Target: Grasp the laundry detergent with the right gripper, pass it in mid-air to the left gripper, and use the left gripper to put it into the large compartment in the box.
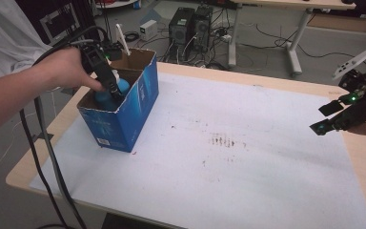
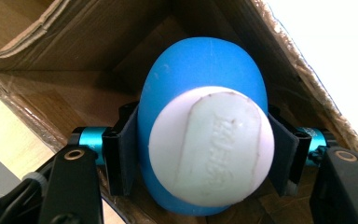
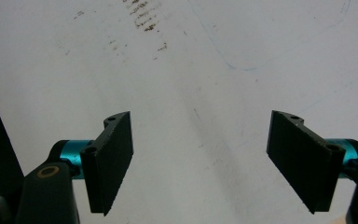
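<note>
The left tongs (image 1: 116, 94) reach down into the open blue cardboard box (image 1: 138, 114) at the left end of the bench (image 1: 248, 157) and are clamped on a blue bottle with a white cap (image 2: 205, 140); in the left gripper view both pads press its blue sides, cap end toward the camera. So the bottle sits inside the box, low between the brown inner walls, and I see nothing else in there with it. To my eye this is the grasp stage, either lifting the bottle out or setting it in; I cannot tell which. Next comes a straight move along the box's height, keeping clear of the ragged rim. The right tongs (image 1: 328, 118) hover open and empty over the bench's right side, well apart from the box.
</note>
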